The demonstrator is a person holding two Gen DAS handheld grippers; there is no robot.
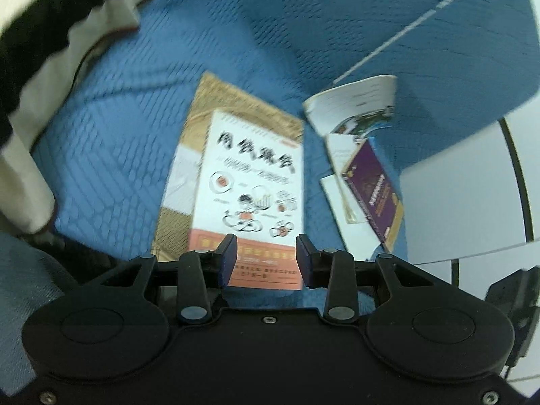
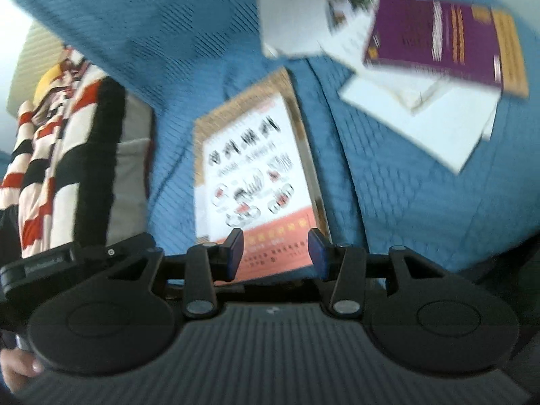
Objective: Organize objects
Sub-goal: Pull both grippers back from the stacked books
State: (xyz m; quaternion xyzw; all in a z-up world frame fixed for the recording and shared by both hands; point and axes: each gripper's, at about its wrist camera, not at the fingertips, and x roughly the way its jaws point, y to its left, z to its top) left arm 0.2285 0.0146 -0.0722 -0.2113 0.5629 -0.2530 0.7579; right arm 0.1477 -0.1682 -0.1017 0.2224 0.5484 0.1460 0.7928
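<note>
A white book with black characters and an orange band [image 1: 249, 185] lies on a tan book [image 1: 216, 101] on a blue sofa seat [image 1: 111, 155]. My left gripper [image 1: 266, 253] is open above the white book's near edge. To the right lie a purple book [image 1: 371, 182] on white papers [image 1: 351, 226], and an open booklet [image 1: 357, 101]. In the right wrist view my right gripper [image 2: 275, 249] is open over the same white book [image 2: 249, 175]. The purple book [image 2: 442, 40] and white papers [image 2: 415, 125] show at the upper right.
A striped black, red and cream cloth [image 2: 60, 155] lies at the left of the sofa, also showing in the left wrist view [image 1: 50, 44]. The blue back cushion [image 1: 388, 10] rises behind the books. A white floor [image 1: 455, 195] lies beyond the sofa's right edge.
</note>
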